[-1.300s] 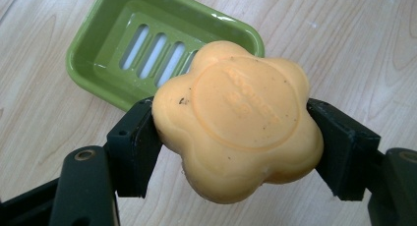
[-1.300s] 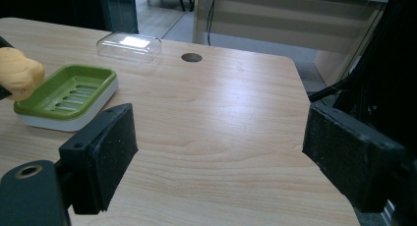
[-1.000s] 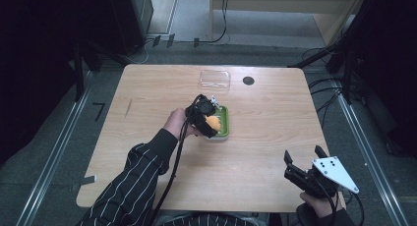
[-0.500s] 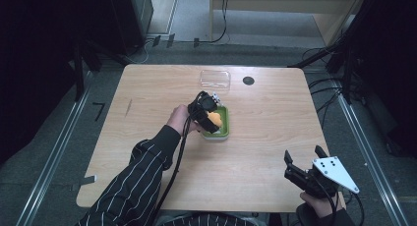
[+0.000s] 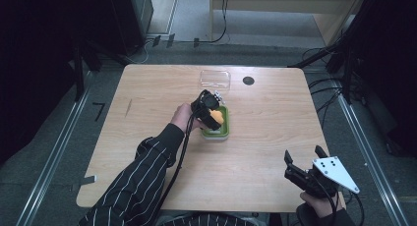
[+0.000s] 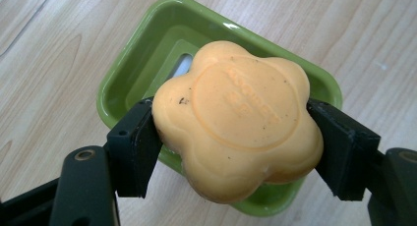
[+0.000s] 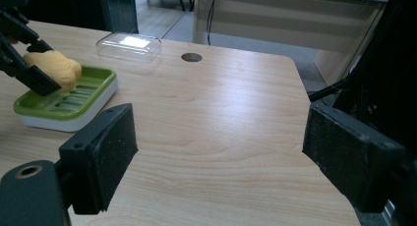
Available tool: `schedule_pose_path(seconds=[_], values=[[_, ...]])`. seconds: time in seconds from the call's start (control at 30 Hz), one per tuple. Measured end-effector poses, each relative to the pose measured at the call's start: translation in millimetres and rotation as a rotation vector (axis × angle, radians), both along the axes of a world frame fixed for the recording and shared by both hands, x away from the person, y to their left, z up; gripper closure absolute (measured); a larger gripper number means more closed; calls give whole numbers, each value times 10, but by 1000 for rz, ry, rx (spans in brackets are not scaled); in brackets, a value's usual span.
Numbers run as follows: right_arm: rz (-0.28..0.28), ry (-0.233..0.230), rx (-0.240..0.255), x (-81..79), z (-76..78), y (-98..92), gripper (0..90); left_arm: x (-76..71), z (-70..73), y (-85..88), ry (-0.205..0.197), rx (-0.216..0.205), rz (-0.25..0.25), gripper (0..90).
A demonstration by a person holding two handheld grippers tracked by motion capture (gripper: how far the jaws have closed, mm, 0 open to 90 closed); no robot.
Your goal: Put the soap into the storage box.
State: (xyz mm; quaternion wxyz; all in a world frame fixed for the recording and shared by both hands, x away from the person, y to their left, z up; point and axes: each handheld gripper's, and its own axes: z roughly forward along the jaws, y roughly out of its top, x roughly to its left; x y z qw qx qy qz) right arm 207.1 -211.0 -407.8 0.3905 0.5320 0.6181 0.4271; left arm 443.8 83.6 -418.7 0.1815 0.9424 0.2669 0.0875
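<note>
Orange flower-shaped soap bar (image 6: 236, 120) sat clamped between my left claw's (image 6: 231, 147) two black pads, one pad on each flank, stamped face toward the camera. In the left gripper view it hung just above the green plastic soap dish (image 6: 123, 83), covering the dish's 5 o'clock half; whether the bar's underside touched the dish I could not tell. In the high view the soap (image 5: 219, 117) and my left claw (image 5: 210, 110) were over the dish (image 5: 216, 133) near the middle of the light wooden table (image 5: 275, 118).

Clear plastic lid (image 5: 215, 78) lay flat at 12 o'clock from the dish, near the far edge, well apart from it. Small dark round hole (image 5: 248, 80) in the tabletop sat just at 3 o'clock of the lid.

My right claw (image 5: 302, 166) hung at the table's 5 o'clock corner, well apart from the dish, jaws spread wide with nothing between them; its own view showed bare wood between the pads (image 7: 101, 155).
</note>
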Motion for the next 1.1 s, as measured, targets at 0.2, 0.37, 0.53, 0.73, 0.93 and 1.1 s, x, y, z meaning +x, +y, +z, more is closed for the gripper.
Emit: schedule_pose_path(seconds=[0.2,0.37,0.53,0.73,0.93,1.1], values=[[0,0,1,0,0,-1,137,55,-96,-48,3,29,-5,278],[0,-1,3,-2,-1,-3,137,78,-147,-76,-7,23,-16,277],[2,-1,4,-3,-1,-7,137,109,-195,-90,-9,34,-29,277],[0,-1,3,-4,-1,-7,137,135,-246,-90,-9,31,-34,277],[-1,0,2,-7,1,-4,137,148,-284,-69,-6,35,-42,277],[-1,-1,1,-7,0,-6,137,153,-292,-57,1,38,-47,276]])
